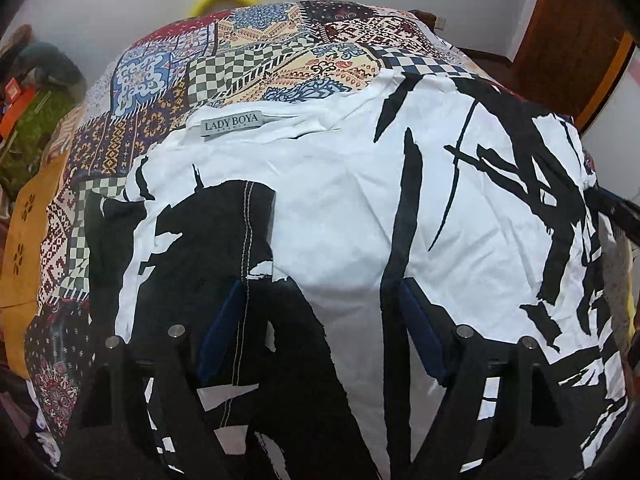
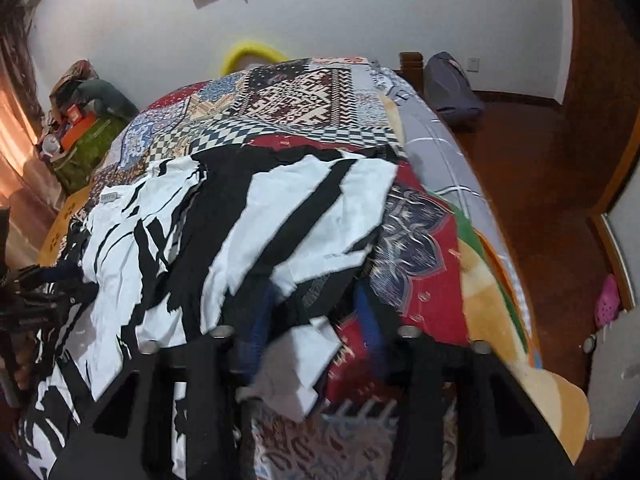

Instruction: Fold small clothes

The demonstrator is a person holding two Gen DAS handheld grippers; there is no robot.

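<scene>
A white garment with black brush-stroke print lies spread on the patchwork bedspread, its grey "LADY BOYA" label at the far left. My left gripper hovers open over it, the blue pads apart, with a black folded sleeve part by the left pad. In the right wrist view the same garment lies ahead; my right gripper is open around its near right edge, which looks blurred. The left gripper shows at the far left there.
The bed has a grey quilt and an orange blanket along its right side. A cluttered green-covered stand is at the left. A wooden floor, a dark bag and a pink shoe lie right.
</scene>
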